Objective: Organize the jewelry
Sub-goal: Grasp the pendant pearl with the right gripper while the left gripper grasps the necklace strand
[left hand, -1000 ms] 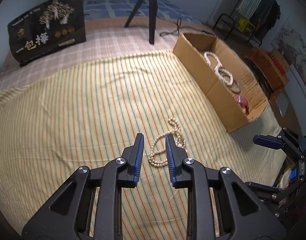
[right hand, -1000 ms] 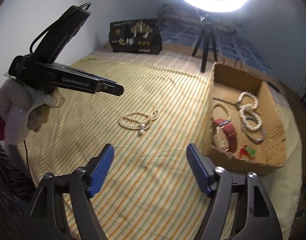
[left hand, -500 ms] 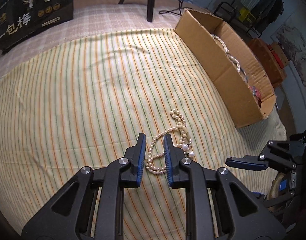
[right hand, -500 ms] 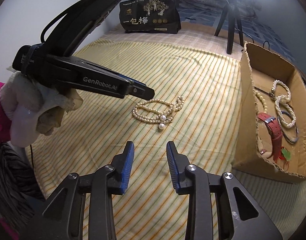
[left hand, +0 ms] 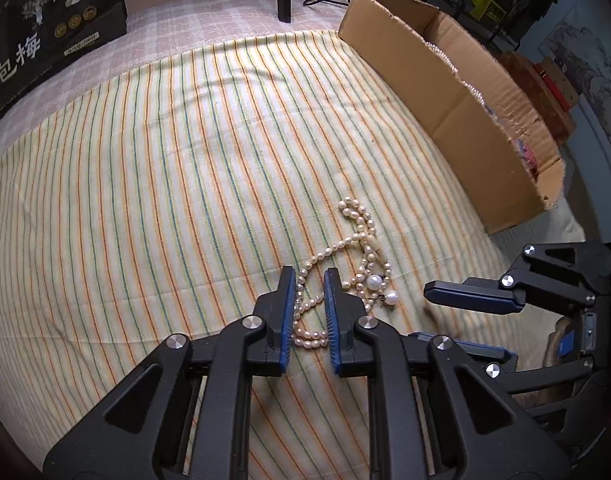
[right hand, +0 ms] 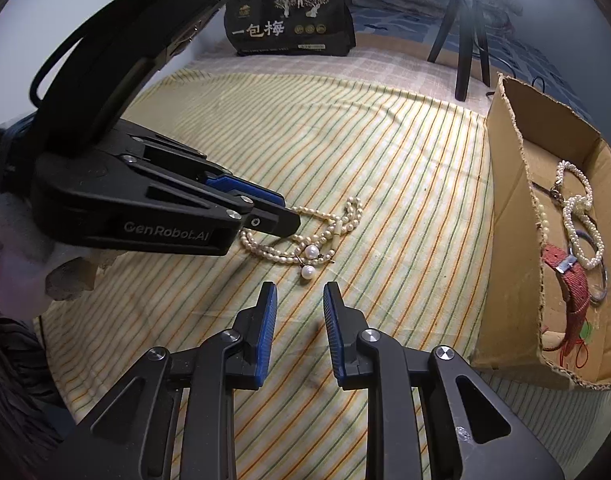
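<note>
A striped yellow cloth covers the surface, with a cardboard box at three o'clock holding pearl bracelets and a red watch strap. The pearl necklace lies mid-cloth. The left gripper is closing, jaws straddling a strand, pads not yet pressing. The right gripper, also closing, holds nothing; the pearls lie at its twelve o'clock.

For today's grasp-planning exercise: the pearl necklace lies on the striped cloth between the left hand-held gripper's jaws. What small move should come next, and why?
Probably finish closing the left hand-held gripper on the pearl necklace. Its jaws are closing with a strand between them, pads seemingly not yet pressing, and the necklace lies loose on the striped cloth.
</note>
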`<state>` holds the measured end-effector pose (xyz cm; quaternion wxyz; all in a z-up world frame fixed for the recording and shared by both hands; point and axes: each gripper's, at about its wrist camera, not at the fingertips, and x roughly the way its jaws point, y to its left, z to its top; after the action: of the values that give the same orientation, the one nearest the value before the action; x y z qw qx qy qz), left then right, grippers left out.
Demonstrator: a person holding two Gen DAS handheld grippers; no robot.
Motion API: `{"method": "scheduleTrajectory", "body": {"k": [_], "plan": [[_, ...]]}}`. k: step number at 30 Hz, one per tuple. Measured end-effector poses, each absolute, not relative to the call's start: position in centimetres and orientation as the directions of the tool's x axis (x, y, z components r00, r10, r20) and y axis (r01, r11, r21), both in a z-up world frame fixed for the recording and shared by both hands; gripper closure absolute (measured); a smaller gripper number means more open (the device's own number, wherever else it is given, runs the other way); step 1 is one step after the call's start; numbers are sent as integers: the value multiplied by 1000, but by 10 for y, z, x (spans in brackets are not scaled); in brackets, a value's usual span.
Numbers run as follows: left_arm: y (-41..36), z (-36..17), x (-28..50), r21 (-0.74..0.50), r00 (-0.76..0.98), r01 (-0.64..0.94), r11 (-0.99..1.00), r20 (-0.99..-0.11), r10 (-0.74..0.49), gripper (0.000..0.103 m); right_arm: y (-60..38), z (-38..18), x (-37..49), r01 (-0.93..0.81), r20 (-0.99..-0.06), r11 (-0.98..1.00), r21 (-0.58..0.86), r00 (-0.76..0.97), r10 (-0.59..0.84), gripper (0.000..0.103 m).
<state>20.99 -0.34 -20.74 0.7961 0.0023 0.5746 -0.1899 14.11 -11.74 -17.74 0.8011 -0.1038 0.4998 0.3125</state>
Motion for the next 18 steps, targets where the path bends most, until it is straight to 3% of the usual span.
{"method": "scheduleTrajectory", "body": {"k": [18], "plan": [[14,-209,208,-117,323,276,954,-923,-207,97,-105,-190,148,-619,-879,779,104,310,364,85]]}}
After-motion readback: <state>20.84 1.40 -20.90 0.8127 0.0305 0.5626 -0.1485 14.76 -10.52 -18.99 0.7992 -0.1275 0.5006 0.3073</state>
